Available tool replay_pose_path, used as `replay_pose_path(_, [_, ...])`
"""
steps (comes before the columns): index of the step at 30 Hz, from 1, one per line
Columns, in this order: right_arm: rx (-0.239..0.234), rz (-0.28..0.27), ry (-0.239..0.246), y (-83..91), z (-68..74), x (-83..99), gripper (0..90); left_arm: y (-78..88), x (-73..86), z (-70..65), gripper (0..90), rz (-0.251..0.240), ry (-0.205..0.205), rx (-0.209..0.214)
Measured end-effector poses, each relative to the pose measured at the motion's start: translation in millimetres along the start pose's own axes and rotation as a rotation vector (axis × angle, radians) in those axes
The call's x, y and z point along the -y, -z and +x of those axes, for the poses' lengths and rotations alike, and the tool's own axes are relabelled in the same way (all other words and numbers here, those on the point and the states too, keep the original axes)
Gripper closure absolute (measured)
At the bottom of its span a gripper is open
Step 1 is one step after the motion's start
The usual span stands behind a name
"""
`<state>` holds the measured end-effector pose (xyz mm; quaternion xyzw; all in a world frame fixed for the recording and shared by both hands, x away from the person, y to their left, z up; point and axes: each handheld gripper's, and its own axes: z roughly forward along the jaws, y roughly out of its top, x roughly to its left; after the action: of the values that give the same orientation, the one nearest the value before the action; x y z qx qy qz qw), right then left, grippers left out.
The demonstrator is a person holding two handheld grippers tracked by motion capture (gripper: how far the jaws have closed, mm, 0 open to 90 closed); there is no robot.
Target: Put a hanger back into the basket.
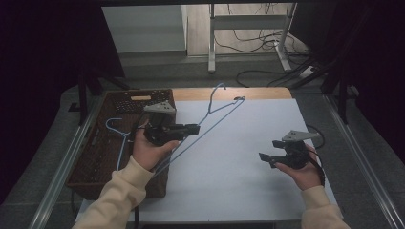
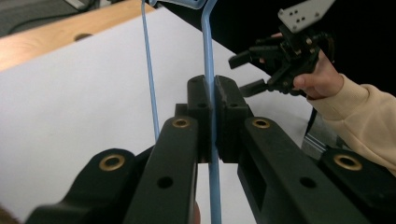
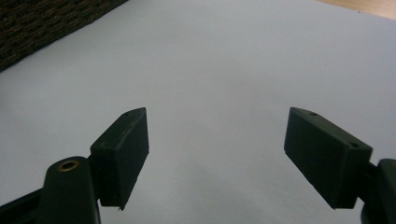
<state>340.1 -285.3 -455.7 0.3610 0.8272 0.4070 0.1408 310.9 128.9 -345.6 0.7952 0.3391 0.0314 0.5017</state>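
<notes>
high view: left gripper (image 1: 193, 128) fingers clamped on blue hanger (image 1: 215, 114), raised; right gripper (image 1: 264, 159) fingers apart.

Blue wire hanger (image 1: 210, 121), raised, tilted

The high view is evenly lit at its centre, where the white sheet (image 1: 239, 157) is rendered bright and pale, while both side edges are lost in near-black darkness. Only soft, faint shadows are cast on the sheet. In the left gripper view, the near black links are blurred, and the background at the upper right is swallowed by darkness. In the right gripper view, the sheet is washed to a dull grey-white without glare, and mild softness is seen throughout.
</notes>
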Motion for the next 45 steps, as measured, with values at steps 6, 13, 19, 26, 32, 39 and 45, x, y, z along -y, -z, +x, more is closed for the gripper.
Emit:
replay_pose_path(6, [0.002,0.009,0.002,-1.4,0.0,0.9,22.4,19.5,1.4,10.3,86.1,-0.036,0.018,-0.027])
replay_pose_path(13, [-0.001,0.016,0.007,-3.9,2.5,2.0,21.8,45.6,7.8,25.4,86.1,-0.078,0.040,-0.067])
replay_pose_path(19, [-0.004,0.020,0.005,-5.2,2.9,2.7,21.8,66.1,16.6,40.2,86.1,-0.104,0.070,-0.107])
replay_pose_path(26, [-0.004,0.034,0.015,-7.8,3.9,3.5,21.6,85.4,28.2,56.0,86.2,-0.123,0.107,-0.145])
replay_pose_path(32, [-0.002,0.036,0.016,-7.8,4.0,3.6,21.6,100.9,40.1,67.7,86.2,-0.147,0.139,-0.177])
replay_pose_path(39, [-0.002,0.045,0.017,-9.0,4.9,3.8,21.6,114.0,53.5,82.4,86.2,-0.153,0.167,-0.213])
replay_pose_path(45, [0.001,0.047,0.021,-9.4,5.5,3.8,21.6,119.0,64.2,95.5,86.2,-0.160,0.197,-0.235])
